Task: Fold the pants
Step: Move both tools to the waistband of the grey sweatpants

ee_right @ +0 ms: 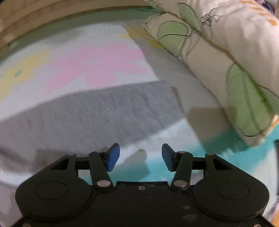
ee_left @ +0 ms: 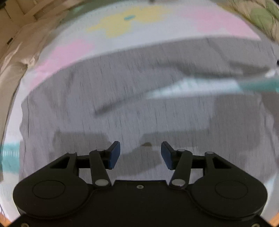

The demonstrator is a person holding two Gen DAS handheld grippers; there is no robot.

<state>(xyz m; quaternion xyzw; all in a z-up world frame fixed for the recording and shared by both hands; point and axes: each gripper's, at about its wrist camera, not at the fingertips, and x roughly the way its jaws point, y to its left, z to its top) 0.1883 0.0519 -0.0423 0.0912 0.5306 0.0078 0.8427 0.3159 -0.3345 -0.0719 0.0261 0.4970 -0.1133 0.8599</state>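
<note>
Grey pants (ee_left: 122, 97) lie spread flat on a bed sheet (ee_left: 122, 22) with pink, yellow and teal patches. In the left wrist view they fill the middle, with a gap between the legs at the right. My left gripper (ee_left: 140, 155) is open and empty above the grey cloth. In the right wrist view one pant leg (ee_right: 104, 111) runs from the left to its end near the middle. My right gripper (ee_right: 140, 157) is open and empty, over the sheet just past the leg's near edge. Both views are blurred.
A folded quilt (ee_right: 218, 52) with green leaf print lies at the right of the right wrist view, close to the leg's end. A wooden bed frame (ee_right: 52, 15) runs along the back. Beige bedding (ee_left: 15, 57) sits at the left.
</note>
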